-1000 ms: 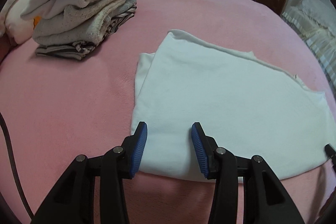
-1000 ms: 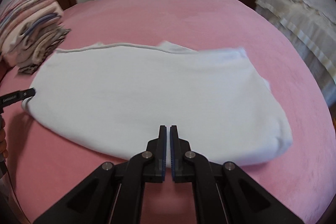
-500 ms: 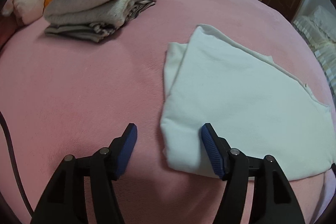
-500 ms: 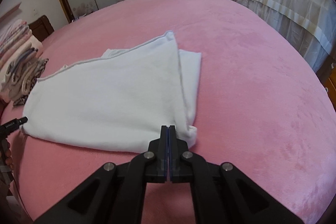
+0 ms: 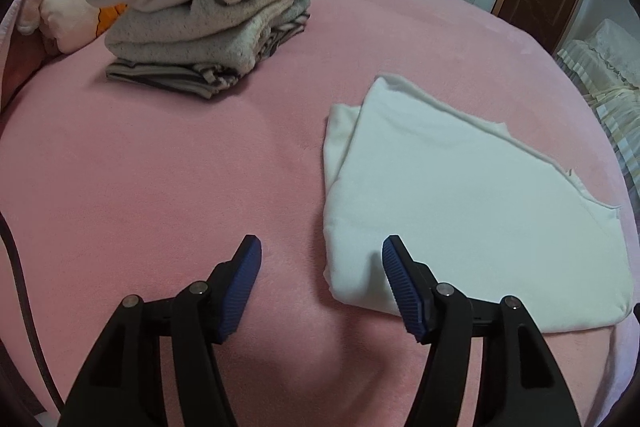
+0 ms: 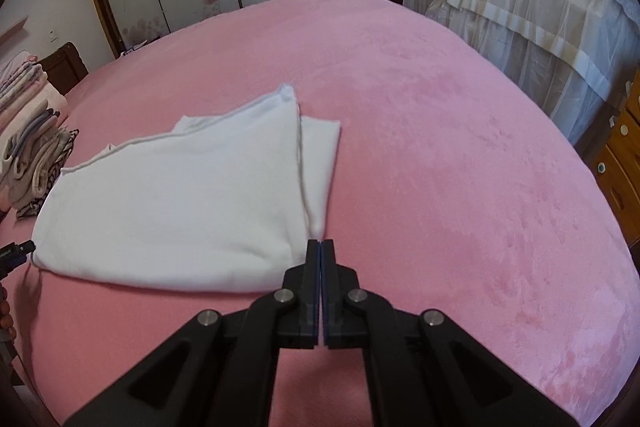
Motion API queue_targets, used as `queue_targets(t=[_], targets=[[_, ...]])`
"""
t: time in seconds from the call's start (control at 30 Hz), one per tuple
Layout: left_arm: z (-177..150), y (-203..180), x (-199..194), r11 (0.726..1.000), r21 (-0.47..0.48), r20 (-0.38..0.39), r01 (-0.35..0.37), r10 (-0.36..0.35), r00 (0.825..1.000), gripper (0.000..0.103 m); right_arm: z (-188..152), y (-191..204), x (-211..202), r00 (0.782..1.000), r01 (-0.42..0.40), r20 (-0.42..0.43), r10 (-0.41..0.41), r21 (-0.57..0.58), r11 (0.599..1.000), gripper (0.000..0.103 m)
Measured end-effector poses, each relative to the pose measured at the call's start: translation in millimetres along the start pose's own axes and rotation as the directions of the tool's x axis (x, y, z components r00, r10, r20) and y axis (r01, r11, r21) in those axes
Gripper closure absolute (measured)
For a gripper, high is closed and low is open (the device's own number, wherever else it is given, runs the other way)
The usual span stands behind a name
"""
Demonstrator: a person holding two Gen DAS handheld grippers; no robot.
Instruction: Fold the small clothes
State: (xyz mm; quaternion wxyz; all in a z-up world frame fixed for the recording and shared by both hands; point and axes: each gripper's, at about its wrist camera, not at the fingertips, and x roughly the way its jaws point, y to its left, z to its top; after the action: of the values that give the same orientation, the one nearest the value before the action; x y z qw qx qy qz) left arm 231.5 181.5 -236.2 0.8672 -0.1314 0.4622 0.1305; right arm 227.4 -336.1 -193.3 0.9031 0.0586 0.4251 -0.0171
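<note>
A white garment [image 5: 460, 195] lies folded flat on the pink bed [image 5: 160, 187], with a second layer showing along its left side. My left gripper [image 5: 322, 255] hovers open over the garment's near left corner. Its right finger is above the cloth and its left finger is above bare blanket, and nothing is pinched. In the right wrist view the same garment [image 6: 180, 203] spreads to the left. My right gripper [image 6: 320, 243] is shut with its tips at the garment's near right corner. I see no cloth between its pads.
A tall stack of folded clothes [image 5: 208, 27] stands at the back left, also visible as the pile [image 6: 32, 155] at the left edge. A second bed with a cream cover [image 6: 520, 7] and wooden drawers [image 6: 624, 155] stand to the right. A dark cable [image 5: 20, 287] runs along the left.
My left gripper slid left off the garment's middle to its near left corner and its jaws widened. My right gripper moved right along the near edge to the right corner, staying shut.
</note>
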Motion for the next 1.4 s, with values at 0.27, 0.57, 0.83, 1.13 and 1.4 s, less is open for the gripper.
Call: queue_targets(t=[0.27,0.57,0.83,1.13,1.4], targets=[[-7,3,16,0.999,0.025,-0.048,-0.036,0.037,0.998,0.041,1,17,37,0.997,0.045,-0.067,-0.049,-0.070,0.997,0.103],[-3,14,-2,0.997,-0.068,-0.053,0.036,-0.040,0.998,0.042,7,32,11,1.000,0.005,-0.030,-0.007,-0.083,0.997,0.103],[-9,11,-26,0.970,-0.169,-0.063,0.173,-0.186,0.981,0.040,2,82,-5,0.997,-0.072,-0.024,0.069,-0.152,0.986,0.103],[-34,-6,-6,0.918,-0.285,-0.145,0.275,-0.325,0.935,0.040,-4,154,-11,0.983,-0.186,-0.022,0.185,-0.198,0.963,0.103],[-47,-11,28,0.827,-0.421,-0.087,0.373,-0.446,0.891,0.040,-10,186,-4,0.972,-0.232,-0.023,0.232,-0.198,0.952,0.103]])
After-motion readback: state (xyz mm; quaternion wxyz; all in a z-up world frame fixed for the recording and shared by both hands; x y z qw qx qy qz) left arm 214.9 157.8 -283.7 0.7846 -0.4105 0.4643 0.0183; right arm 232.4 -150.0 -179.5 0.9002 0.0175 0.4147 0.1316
